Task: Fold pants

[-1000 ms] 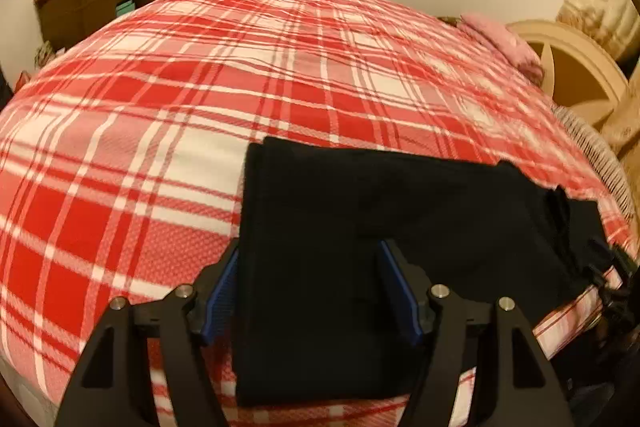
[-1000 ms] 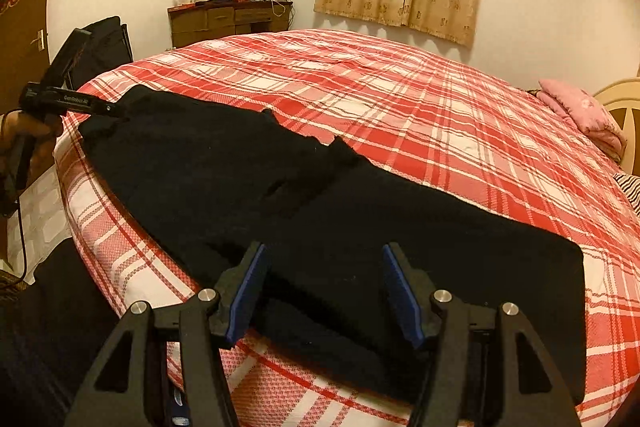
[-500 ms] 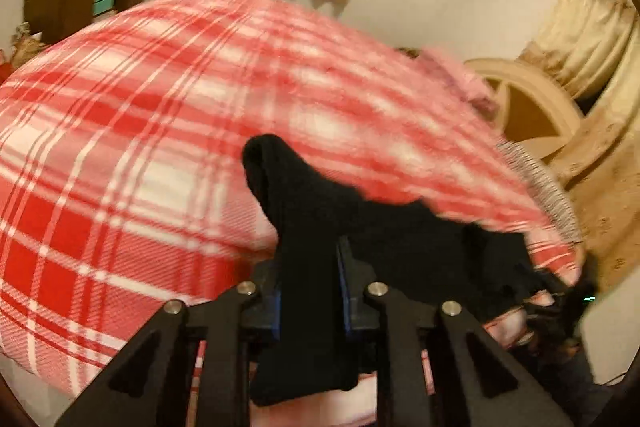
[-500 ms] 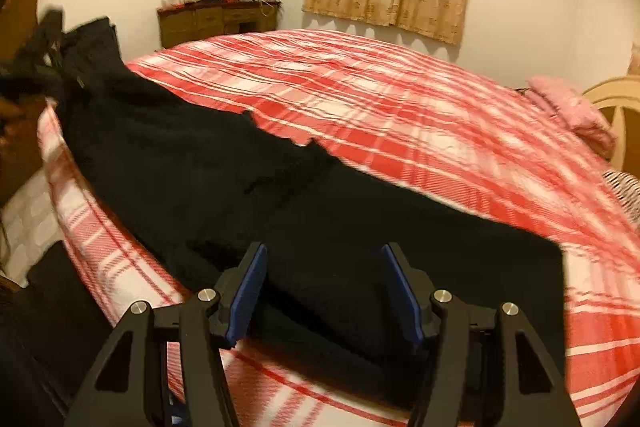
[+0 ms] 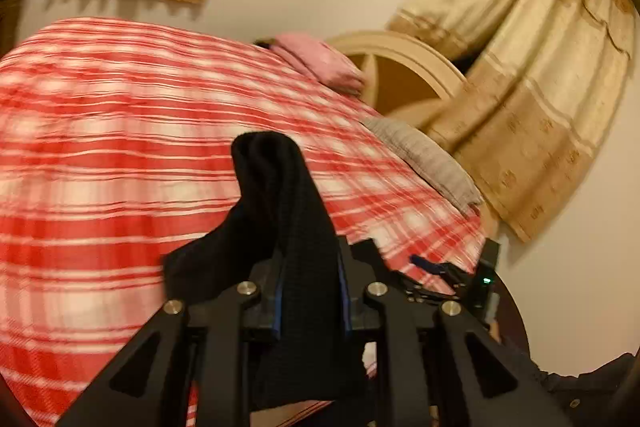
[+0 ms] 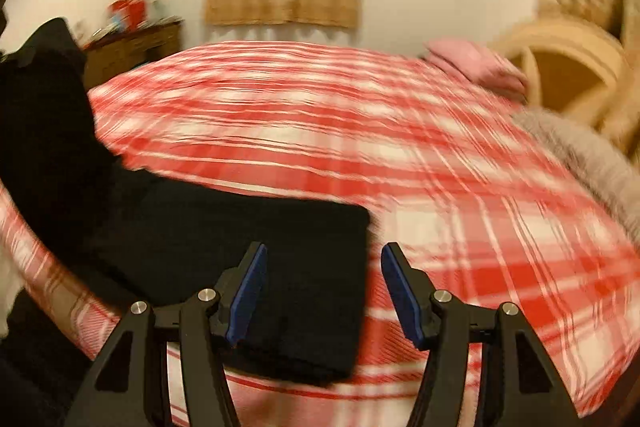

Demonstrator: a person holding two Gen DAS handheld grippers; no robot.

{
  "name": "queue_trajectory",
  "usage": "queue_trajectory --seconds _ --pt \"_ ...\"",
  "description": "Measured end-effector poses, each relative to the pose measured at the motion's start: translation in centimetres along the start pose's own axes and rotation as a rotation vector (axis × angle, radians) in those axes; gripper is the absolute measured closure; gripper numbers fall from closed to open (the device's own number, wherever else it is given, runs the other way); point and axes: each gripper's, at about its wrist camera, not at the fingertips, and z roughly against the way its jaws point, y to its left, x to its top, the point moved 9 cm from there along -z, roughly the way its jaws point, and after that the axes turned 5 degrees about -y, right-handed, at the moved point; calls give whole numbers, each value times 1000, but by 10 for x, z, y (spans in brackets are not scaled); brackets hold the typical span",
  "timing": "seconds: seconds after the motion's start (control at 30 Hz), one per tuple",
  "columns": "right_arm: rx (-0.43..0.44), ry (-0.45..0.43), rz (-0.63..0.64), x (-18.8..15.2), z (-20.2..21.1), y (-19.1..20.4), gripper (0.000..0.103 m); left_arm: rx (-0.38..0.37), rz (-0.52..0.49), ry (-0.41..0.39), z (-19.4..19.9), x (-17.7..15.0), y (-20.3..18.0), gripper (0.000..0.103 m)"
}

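Note:
The black pants lie along the near edge of a red and white plaid bed. My left gripper is shut on one end of the pants and holds it raised above the bed; the cloth bunches up past the fingers. In the right wrist view that lifted end rises at the far left. My right gripper is open, low over the other end of the pants, with the pants' right edge between its jaws. It also shows in the left wrist view.
A pink pillow and a grey one lie at the head of the bed, by a cream headboard. A wooden dresser stands against the far wall. Beige curtains hang to the right.
My left gripper closed on the pants' end and lifted it, swinging right. My right gripper stayed open and shifted right toward the other end's edge.

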Motion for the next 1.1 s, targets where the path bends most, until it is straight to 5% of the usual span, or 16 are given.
queue_trajectory --seconds 0.27,0.7,0.77,0.9,1.1 --pt "-68 -21 -217 -14 -1 -63 42 -64 -69 145 -85 -18 -62 82" --pt "-52 -23 -246 -21 -9 -63 42 -23 -128 332 -179 -94 -88 76" --pt "-51 -33 -263 -20 -8 -66 42 -71 -145 323 -172 -98 -101 75" --pt "-22 -70 -311 -15 -1 -71 42 -88 -206 247 -143 -89 -108 42" --pt "138 -128 -373 4 17 -48 37 57 -231 138 -100 -78 -63 28"
